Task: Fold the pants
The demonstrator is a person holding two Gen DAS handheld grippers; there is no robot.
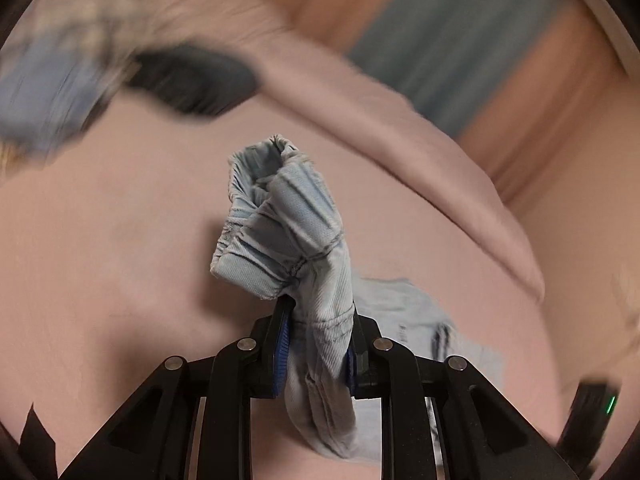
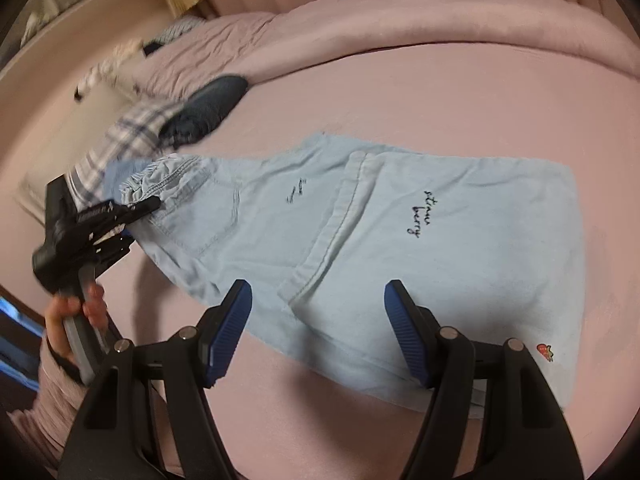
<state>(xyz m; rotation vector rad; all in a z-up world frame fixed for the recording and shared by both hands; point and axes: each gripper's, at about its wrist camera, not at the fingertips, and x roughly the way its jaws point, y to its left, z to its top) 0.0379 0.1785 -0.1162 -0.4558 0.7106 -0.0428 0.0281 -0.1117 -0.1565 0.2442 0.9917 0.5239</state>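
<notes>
Light blue denim pants (image 2: 400, 248) lie partly folded on a pink bed sheet (image 2: 440, 92), with dark script embroidery and a small red strawberry patch near one corner. My left gripper (image 1: 316, 344) is shut on the gathered elastic waistband (image 1: 276, 216) and holds it lifted off the bed; it also shows in the right wrist view (image 2: 132, 210) at the left end of the pants. My right gripper (image 2: 318, 320) is open and empty, hovering above the near edge of the pants.
A dark garment (image 2: 208, 108) and a plaid cloth (image 2: 128, 136) lie at the far left of the bed. A rolled pink duvet (image 2: 400, 16) runs along the far side. A white pillow (image 2: 68, 140) lies at the left.
</notes>
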